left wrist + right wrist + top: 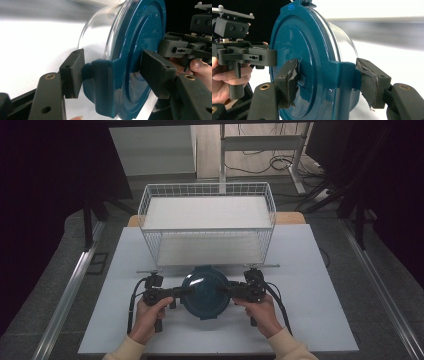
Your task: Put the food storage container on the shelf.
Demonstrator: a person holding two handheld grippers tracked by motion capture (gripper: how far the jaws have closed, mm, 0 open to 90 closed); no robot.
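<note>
High view: the round clear container with dark teal lid (204, 292) sits just before the white wire basket (206, 222), left gripper (186, 291) and right gripper (223, 290) each clamped on its lid clips

Glossy teal plastic lid (140, 50); clear smooth bowl (100, 37).

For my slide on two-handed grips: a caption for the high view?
Both grippers clamp opposite clips of a blue-lidded container before a wire basket.
</note>
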